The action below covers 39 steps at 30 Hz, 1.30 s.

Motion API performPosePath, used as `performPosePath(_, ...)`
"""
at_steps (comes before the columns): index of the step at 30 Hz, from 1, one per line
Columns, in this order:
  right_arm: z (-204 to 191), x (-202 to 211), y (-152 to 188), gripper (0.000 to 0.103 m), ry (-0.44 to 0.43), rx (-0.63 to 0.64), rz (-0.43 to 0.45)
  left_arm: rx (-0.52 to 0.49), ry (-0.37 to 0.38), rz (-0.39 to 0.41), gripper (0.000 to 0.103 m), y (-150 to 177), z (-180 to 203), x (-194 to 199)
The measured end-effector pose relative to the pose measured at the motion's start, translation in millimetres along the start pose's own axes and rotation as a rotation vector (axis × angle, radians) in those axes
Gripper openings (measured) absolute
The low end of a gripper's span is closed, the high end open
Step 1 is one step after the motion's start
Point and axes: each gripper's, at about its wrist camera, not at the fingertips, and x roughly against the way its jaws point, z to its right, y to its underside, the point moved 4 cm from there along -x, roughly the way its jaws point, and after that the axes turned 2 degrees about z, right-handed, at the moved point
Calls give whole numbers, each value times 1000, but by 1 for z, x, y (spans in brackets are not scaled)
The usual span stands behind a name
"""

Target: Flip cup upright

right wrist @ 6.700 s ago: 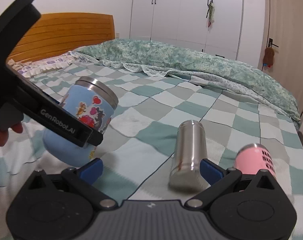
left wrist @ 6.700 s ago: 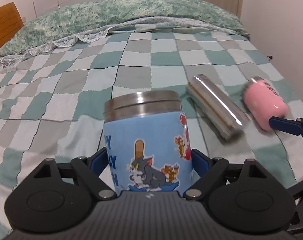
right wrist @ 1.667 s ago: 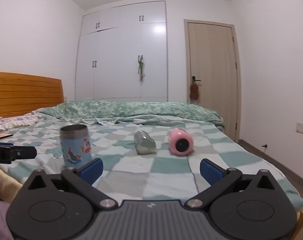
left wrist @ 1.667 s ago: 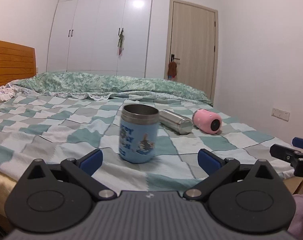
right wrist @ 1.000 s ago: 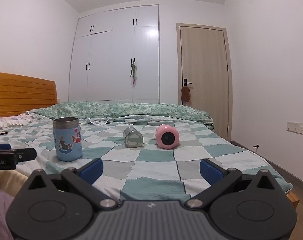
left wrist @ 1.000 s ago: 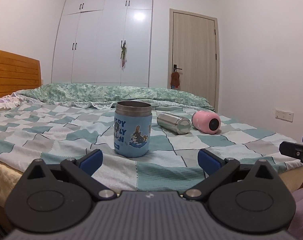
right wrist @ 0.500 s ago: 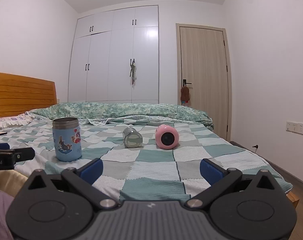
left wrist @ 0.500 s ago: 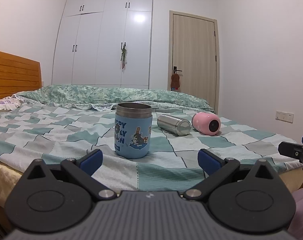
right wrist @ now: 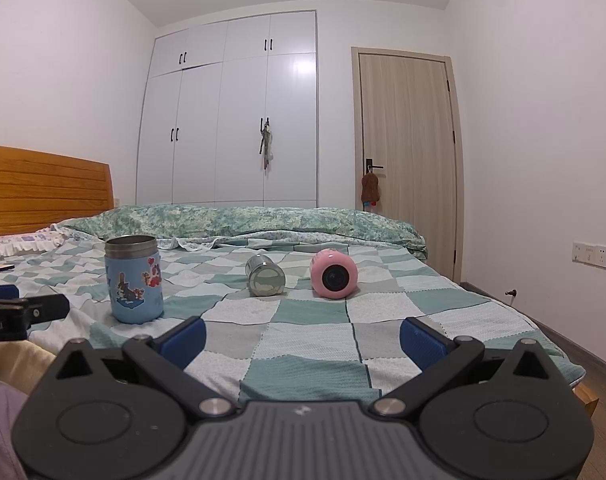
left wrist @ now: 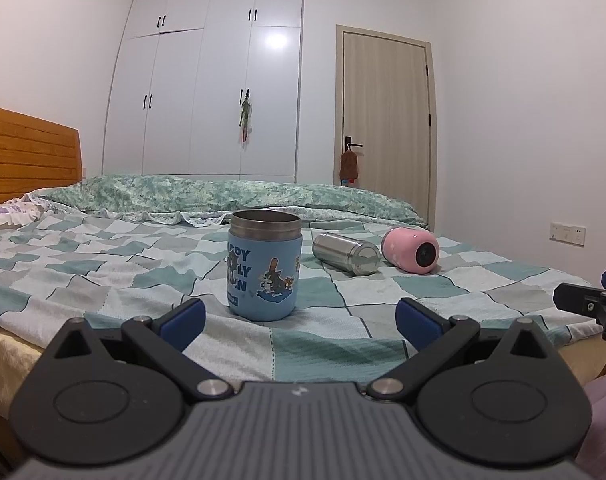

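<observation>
Cup (left wrist: pixel 264 269) stands upright on the checked bedspread (left wrist: pixel 103 280), steel rim up, blue sleeve with cartoon print facing the near edge of the bed. It is free of both grippers. Right of it and a little farther back lies a steel flask (left wrist: pixel 346 253) on its side, and right of that, just beside it, a pink cup (left wrist: pixel 411 250), also on its side with its end toward the cameras. Left gripper (left wrist: pixel 299 318) is held near the bed edge, jaws spread wide, holding nothing; the cup sits beyond its tips. Right gripper (right wrist: pixel 302 336) is likewise wide open and empty, well apart from all three. Headboard (right wrist: pixel 43 188) is at far left, wardrobe (right wrist: pixel 231 112) and door (right wrist: pixel 407 160) at the far wall.
</observation>
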Motion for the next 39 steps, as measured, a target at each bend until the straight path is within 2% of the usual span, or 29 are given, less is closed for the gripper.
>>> performPosePath(39,-3,1,1,103,0,8,8,-11,3,21,103,-1,1,4)
